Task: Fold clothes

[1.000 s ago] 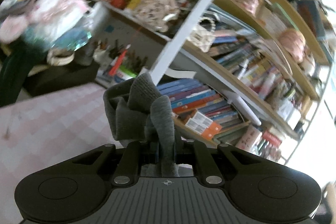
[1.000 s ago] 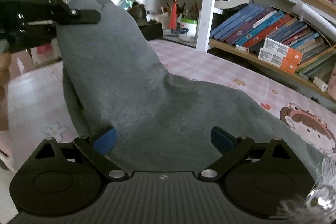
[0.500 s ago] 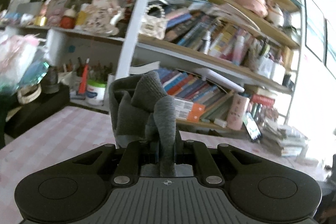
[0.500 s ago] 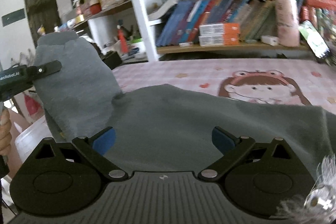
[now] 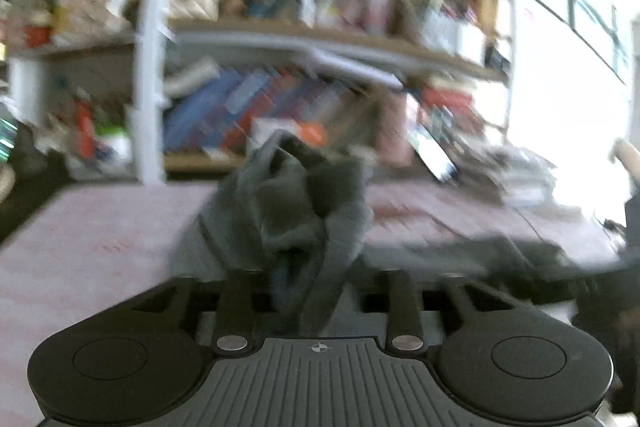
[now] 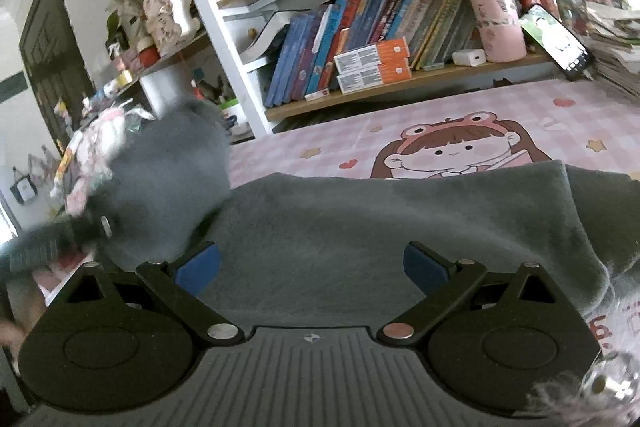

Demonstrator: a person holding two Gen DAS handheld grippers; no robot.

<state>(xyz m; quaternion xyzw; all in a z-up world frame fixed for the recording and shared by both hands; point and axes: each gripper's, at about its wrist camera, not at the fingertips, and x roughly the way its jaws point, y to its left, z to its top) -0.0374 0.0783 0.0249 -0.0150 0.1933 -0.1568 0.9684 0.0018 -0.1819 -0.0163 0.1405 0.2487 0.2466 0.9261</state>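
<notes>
Now the grey garment (image 6: 360,223) is spread wide on the pink printed sheet (image 6: 460,115) directly ahead of the right gripper (image 6: 312,263), its far edge lying across the cartoon print; a second ago more of it was hung up high to the left, and that raised part has since been brought lower and closer to the sheet. Bunched cloth (image 5: 296,211) is clamped between the closed fingers of the left gripper (image 5: 316,279), as it was in both earlier frames, and heavy blur in the left view points to a fast sweep. Right gripper fingers (image 6: 198,265) are spread wide above the cloth, nothing held. Judged: a fold is mid-carry, with the held end being brought over the flat part, alignment not yet settled
</notes>
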